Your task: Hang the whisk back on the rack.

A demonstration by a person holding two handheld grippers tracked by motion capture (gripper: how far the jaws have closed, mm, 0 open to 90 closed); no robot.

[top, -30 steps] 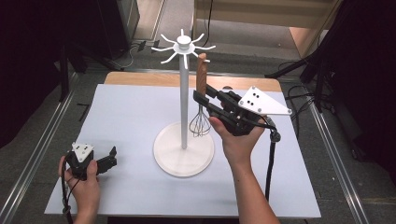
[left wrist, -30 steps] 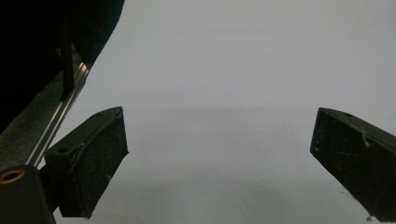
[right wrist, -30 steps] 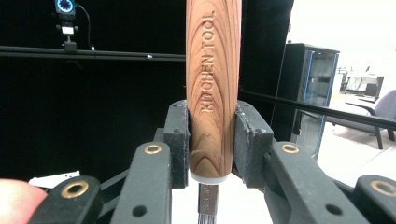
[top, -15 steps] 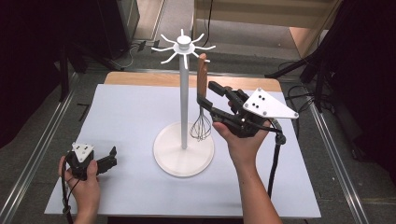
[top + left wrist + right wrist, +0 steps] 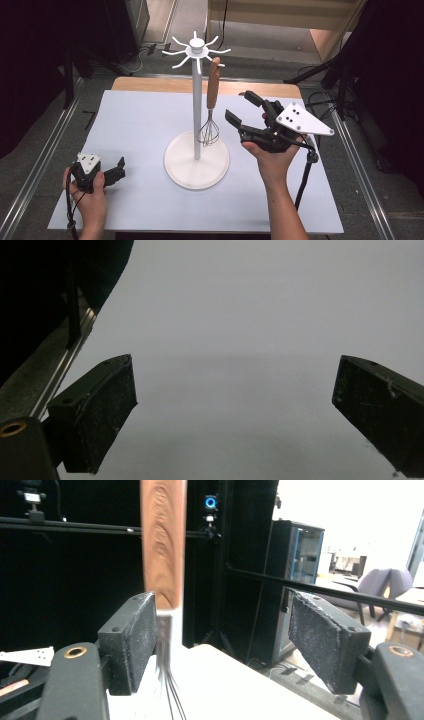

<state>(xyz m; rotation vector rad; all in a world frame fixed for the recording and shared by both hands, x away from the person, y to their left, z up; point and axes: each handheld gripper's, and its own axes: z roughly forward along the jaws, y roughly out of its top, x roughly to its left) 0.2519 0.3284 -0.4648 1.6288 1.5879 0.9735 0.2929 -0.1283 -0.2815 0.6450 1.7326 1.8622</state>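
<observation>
- Now whisk [image 5: 211,111] hangs by its wooden handle from a hook of white stand [image 5: 197,102], wires down above the round base.
- Right gripper [image 5: 241,108]: jaws have just been opening, now wide; whisk free, just beside them.
- Left gripper [image 5: 118,169]: jaws wide, nothing between, low over grey table [image 5: 135,125] near its front left corner.

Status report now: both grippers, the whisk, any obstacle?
Right gripper jaws just opening, off the wooden-handled wire whisk. Whisk hangs on white hook stand. Left gripper open, low over table. Nothing in the way.
</observation>
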